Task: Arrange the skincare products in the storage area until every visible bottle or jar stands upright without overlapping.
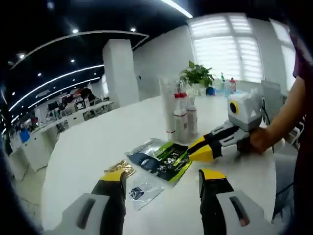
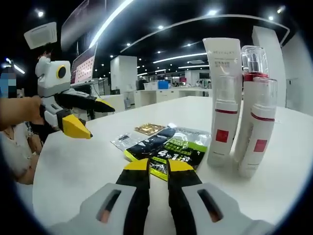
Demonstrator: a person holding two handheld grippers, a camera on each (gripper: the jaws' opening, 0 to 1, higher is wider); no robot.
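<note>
right claw (image 2: 157,169) sits lowest in the right gripper view, yellow tips nearly touching, clenched on nothing, hovering just before the black-green sachet (image 2: 168,149). three skincare bottles (image 2: 242,107) stand upright in a tight cluster on the white tabletop (image 2: 73,166), just beside the sachets: a flat-topped tube, a clear-capped pump, a shorter bottle in front. a gold sachet (image 2: 149,129) and a clear packet (image 2: 124,138) lie flat nearby. left claw (image 1: 164,178) is released, jaws wide apart, above the clear packet. in the left gripper view the bottles stand behind the sachets, a potted plant (image 1: 197,76) farther back.
</note>
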